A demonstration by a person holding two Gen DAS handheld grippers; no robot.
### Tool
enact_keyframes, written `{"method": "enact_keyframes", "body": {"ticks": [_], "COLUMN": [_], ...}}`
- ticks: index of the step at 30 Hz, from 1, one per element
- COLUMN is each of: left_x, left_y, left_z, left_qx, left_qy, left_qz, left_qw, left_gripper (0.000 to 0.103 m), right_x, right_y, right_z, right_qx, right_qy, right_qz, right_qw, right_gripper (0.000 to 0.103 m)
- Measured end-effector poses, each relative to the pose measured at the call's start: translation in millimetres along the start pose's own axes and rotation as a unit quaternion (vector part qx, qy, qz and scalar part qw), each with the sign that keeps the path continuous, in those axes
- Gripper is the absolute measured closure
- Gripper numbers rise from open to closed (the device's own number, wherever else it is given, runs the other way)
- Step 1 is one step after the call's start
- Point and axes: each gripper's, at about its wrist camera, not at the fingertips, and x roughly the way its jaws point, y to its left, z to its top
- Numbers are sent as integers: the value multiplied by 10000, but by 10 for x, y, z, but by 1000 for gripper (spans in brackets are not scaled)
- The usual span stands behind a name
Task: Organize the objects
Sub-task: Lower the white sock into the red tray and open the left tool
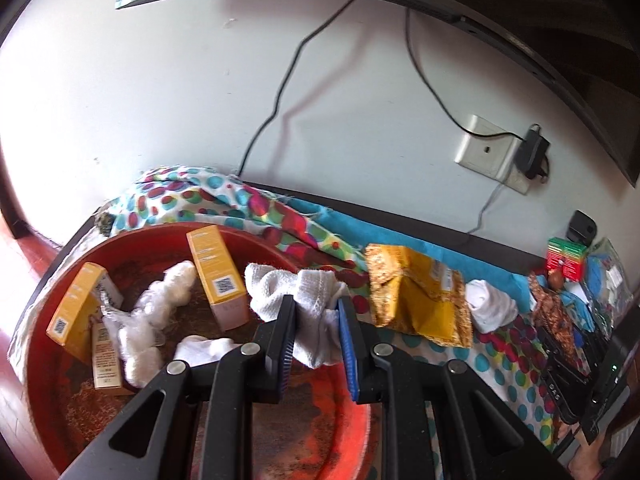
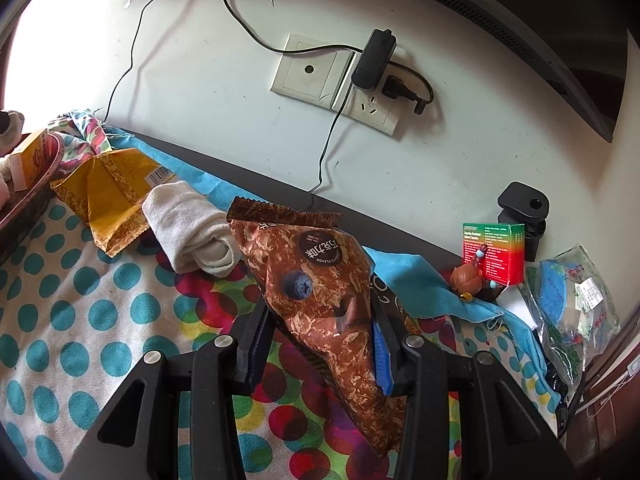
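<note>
Jaws, left: left gripper [image 1: 316,320] clenched on a white cloth [image 1: 304,300]; cloth bunched between the pads, loose ends hanging above and below.
Jaws, right: right gripper [image 2: 320,336] clenched on a brown snack bag [image 2: 320,280]; bag stands up out of the jaws, crimped end away from the camera.
Under left jaws: red tray [image 1: 352,412], rim just below the held cloth; cloth hangs over the tray's near-right part.
In tray: two yellow boxes [image 1: 218,276], a white cloth piece [image 1: 204,350], a clear plastic bundle [image 1: 160,308].
Under right jaws: dotted cloth [image 2: 80,320] spread over the desk, brown bag held above it.
Beside tray, on the desk: yellow snack bag [image 1: 416,300], then a rolled white towel [image 1: 490,306], lined up to the tray's right.
Key relation: tray lies straight below and ahead of the left jaws, far off to the left of the right jaws; left hand is nearer by a lot.
Bag axis: long axis of the brown bag runs along the right jaws' pointing line.
Judged step: white cloth looks ready to drop in the tray; brown bag not yet placed.
Far right: green-red box [image 2: 494,252], small brown figure [image 2: 466,278], plastic bag of bits [image 2: 572,300].
</note>
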Motion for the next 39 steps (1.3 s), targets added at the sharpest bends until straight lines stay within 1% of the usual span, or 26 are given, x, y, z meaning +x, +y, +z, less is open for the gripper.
{"method": "enact_keyframes", "body": {"ticks": [6,10,14,17,19,22,25,29,32,34,36,39], "left_x": [-11,-10,-17,-6,14,50,67,75,25,-9,-18,45], "left_y": [219,476,759,943,1028,1105,1136,1173,1217,1207,1153,1052], "left_z": [32,44,55,48,41,27,23,24,40,58,67,48], "left_qx": [-310,-634,-840,-1036,-1103,-1158,-1077,-866,-982,-969,-865,-645], "left_qy": [17,79,52,64,96,165,212,317,231,153,127,245], "left_qz": [471,512,802,780,887,865,840,701,538,439,425,405], "left_qw": [9984,9966,9932,9915,9899,9894,9904,9933,9934,9942,9953,9968], "left_gripper": [82,82,82,82,82,82,82,82,82,82,82,82], "right_x": [16,20,28,32,33,29,34,23,17,10,14,20], "right_y": [-14,20,35,43,52,63,82,127,173,180,167,137], "right_z": [-6,-5,-3,-2,0,-1,1,2,4,3,6,8], "right_qx": [26,-64,-109,-138,-162,-196,-244,-363,-480,-498,-457,-370], "right_qy": [38,54,78,85,88,78,91,72,49,36,46,69], "right_qz": [9,-12,-23,-18,-13,-30,-59,-102,-111,-84,-76,-64], "right_qw": [10000,10000,9999,9999,9998,9998,9996,9993,9988,9987,9989,9993], "right_gripper": [63,63,63,63,63,63,63,63,63,63,63,63]}}
